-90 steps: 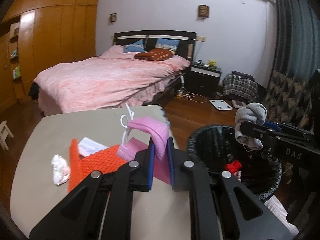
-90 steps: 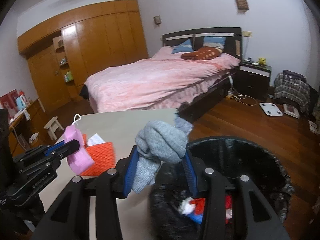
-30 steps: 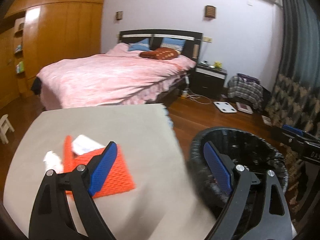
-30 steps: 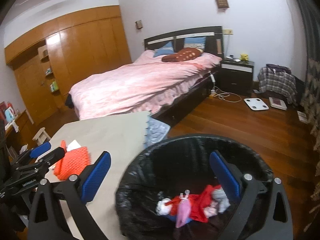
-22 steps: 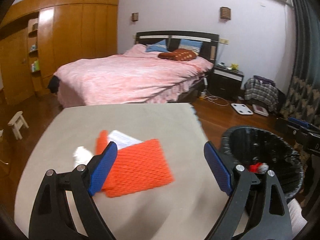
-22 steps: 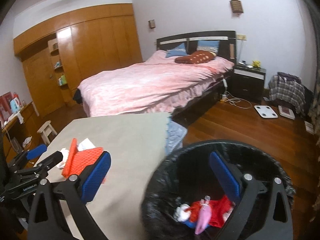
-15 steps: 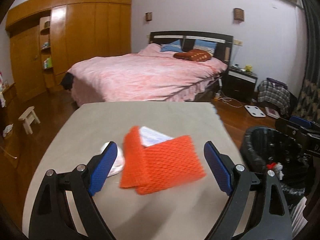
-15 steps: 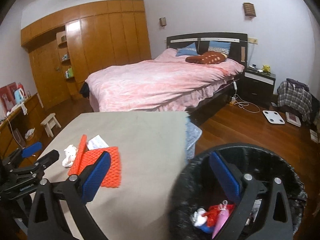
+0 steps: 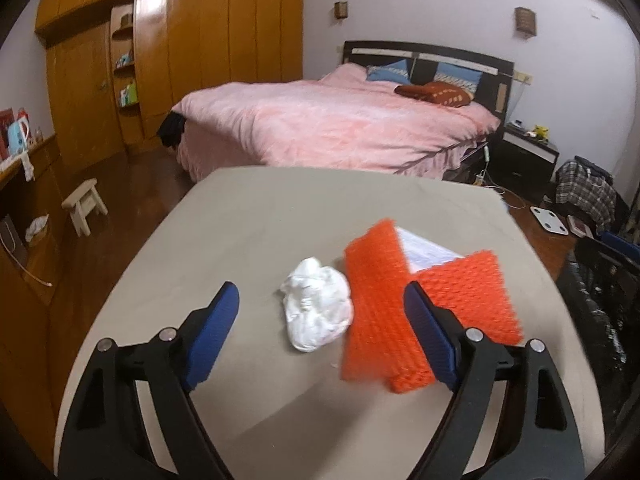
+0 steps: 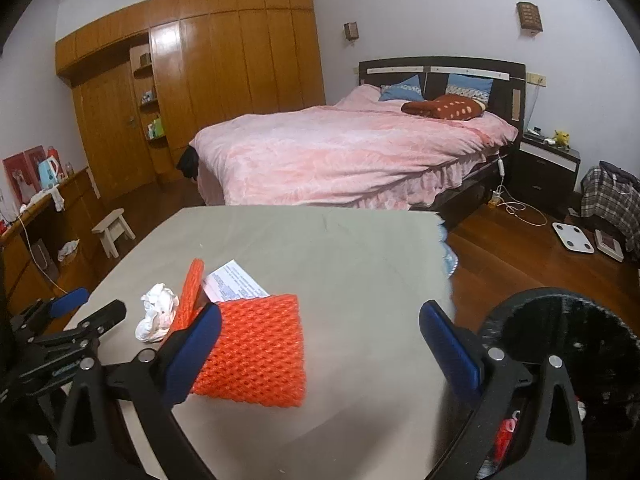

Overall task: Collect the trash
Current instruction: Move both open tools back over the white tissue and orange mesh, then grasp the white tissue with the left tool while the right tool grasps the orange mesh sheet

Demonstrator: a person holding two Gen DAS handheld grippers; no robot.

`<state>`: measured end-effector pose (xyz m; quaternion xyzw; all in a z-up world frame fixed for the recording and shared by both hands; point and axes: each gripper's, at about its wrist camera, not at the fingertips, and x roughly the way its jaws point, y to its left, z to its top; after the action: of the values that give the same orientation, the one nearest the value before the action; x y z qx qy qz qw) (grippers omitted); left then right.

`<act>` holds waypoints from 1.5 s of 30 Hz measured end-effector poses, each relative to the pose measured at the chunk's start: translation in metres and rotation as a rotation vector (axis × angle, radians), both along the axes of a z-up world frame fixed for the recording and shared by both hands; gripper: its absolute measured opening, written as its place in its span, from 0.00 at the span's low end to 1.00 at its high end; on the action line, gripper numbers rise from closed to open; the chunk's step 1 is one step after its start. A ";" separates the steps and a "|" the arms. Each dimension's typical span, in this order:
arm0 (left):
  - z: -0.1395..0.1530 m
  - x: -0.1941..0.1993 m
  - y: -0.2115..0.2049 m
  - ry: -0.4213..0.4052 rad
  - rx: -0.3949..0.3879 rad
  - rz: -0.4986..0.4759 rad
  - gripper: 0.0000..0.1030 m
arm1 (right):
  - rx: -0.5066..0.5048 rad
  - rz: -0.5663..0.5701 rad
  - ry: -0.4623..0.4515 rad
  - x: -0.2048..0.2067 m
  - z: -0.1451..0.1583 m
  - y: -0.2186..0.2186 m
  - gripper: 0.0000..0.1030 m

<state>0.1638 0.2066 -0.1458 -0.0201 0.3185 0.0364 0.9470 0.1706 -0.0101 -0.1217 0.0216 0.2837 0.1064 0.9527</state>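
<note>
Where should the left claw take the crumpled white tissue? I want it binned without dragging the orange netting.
Pinch the tissue across its bulging middle, coming down from above. It is a loose, rounded wad lying apart on the table, and the orange netting sits close on one side.

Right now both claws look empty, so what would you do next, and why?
Probably ease the left gripper down over the crumpled white tissue. Its jaws are closing with nothing pressed between them yet, and the tissue lies loose on the table right ahead, beside the orange foam netting.
</note>
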 end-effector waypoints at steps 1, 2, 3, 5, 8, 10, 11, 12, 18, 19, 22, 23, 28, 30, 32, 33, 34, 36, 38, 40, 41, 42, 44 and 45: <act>-0.004 0.005 0.004 0.009 -0.002 0.005 0.78 | -0.002 0.003 0.008 0.002 -0.003 0.003 0.94; -0.008 0.009 0.008 0.016 -0.005 0.009 0.78 | -0.003 0.006 0.012 0.004 -0.005 0.005 0.94; -0.011 0.014 0.011 0.024 -0.008 0.014 0.78 | -0.005 0.012 0.016 0.006 -0.007 0.008 0.94; -0.017 0.020 0.014 0.037 -0.013 0.019 0.77 | -0.014 0.027 0.024 0.011 -0.011 0.014 0.94; -0.025 0.030 0.018 0.054 -0.022 0.018 0.76 | -0.029 0.041 0.035 0.016 -0.017 0.020 0.94; -0.030 0.036 0.019 0.067 -0.031 0.014 0.76 | -0.035 0.045 0.042 0.019 -0.020 0.022 0.94; -0.032 0.039 0.018 0.072 -0.034 0.012 0.75 | -0.035 0.045 0.044 0.018 -0.021 0.022 0.94; -0.035 0.042 0.018 0.079 -0.037 0.009 0.75 | -0.036 0.046 0.046 0.019 -0.022 0.022 0.94; -0.049 0.053 0.014 0.124 -0.042 -0.004 0.63 | -0.043 0.052 0.057 0.023 -0.026 0.024 0.94; -0.052 0.055 0.014 0.134 -0.046 -0.006 0.58 | -0.043 0.053 0.059 0.023 -0.027 0.024 0.94; -0.054 0.057 0.013 0.144 -0.064 -0.030 0.44 | -0.041 0.054 0.064 0.024 -0.029 0.025 0.94; -0.054 0.058 0.012 0.143 -0.064 -0.039 0.39 | -0.038 0.055 0.066 0.024 -0.029 0.026 0.94; -0.047 0.050 0.010 0.107 -0.075 -0.058 0.23 | -0.032 0.075 0.063 0.024 -0.027 0.034 0.94; -0.041 0.046 0.012 0.090 -0.076 -0.051 0.21 | -0.036 0.084 0.056 0.024 -0.026 0.039 0.94; -0.037 0.039 0.016 0.080 -0.079 -0.045 0.17 | -0.033 0.093 0.055 0.023 -0.026 0.044 0.94; -0.036 0.037 0.019 0.077 -0.079 -0.040 0.16 | -0.030 0.098 0.056 0.024 -0.026 0.045 0.94; -0.035 0.033 0.022 0.075 -0.081 -0.036 0.16 | -0.026 0.103 0.057 0.024 -0.026 0.049 0.94; -0.033 0.025 0.028 0.074 -0.083 -0.026 0.15 | -0.022 0.119 0.058 0.023 -0.026 0.056 0.94; -0.032 0.019 0.032 0.074 -0.079 -0.019 0.15 | -0.023 0.137 0.060 0.022 -0.028 0.067 0.94; -0.031 0.011 0.038 0.076 -0.075 -0.013 0.15 | -0.021 0.162 0.064 0.021 -0.029 0.078 0.91; -0.030 0.009 0.040 0.077 -0.074 -0.011 0.15 | -0.021 0.172 0.067 0.020 -0.031 0.083 0.91; -0.031 0.005 0.043 0.078 -0.072 -0.007 0.15 | -0.022 0.181 0.071 0.021 -0.032 0.088 0.89; -0.031 0.001 0.048 0.080 -0.067 0.001 0.15 | -0.016 0.201 0.083 0.022 -0.036 0.097 0.85; -0.031 -0.001 0.050 0.081 -0.066 0.005 0.15 | -0.014 0.208 0.088 0.023 -0.038 0.101 0.82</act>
<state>0.1628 0.2570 -0.1767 -0.0506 0.3576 0.0291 0.9320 0.1934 0.0907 -0.1592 -0.0100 0.3266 0.2017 0.9233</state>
